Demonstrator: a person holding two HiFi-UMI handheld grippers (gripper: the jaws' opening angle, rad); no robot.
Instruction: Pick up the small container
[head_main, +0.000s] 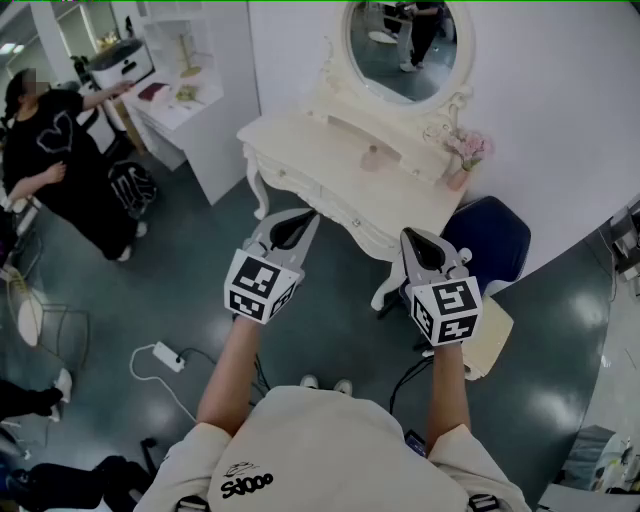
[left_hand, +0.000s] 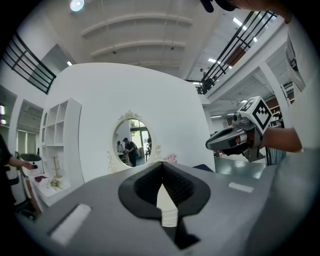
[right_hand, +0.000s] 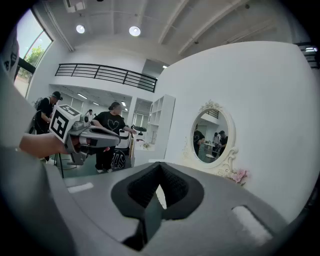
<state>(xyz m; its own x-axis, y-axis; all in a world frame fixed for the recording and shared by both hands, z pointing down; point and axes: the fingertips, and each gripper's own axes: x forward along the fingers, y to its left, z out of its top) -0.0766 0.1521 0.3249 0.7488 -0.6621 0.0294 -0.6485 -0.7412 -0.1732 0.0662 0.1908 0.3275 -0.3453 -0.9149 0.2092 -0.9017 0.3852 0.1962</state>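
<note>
The small container (head_main: 372, 157), a pale pink jar, stands on the cream dressing table (head_main: 300, 140) below the oval mirror (head_main: 405, 45). Both grippers hang in the air in front of the table, well short of the jar, and point at it. My left gripper (head_main: 308, 214) is shut and holds nothing. My right gripper (head_main: 409, 236) is also shut and empty. In the left gripper view the jaws (left_hand: 161, 165) meet at the tips, and the right gripper (left_hand: 235, 140) shows beside them. In the right gripper view the jaws (right_hand: 160, 167) are closed too. Neither gripper view shows the jar.
A vase of pink flowers (head_main: 467, 150) stands at the table's right end. A dark blue chair (head_main: 492, 240) and a cream stool (head_main: 488, 336) are at the right. A person in black (head_main: 60, 170) stands by white shelves (head_main: 180, 95). A power strip (head_main: 168, 356) lies on the floor.
</note>
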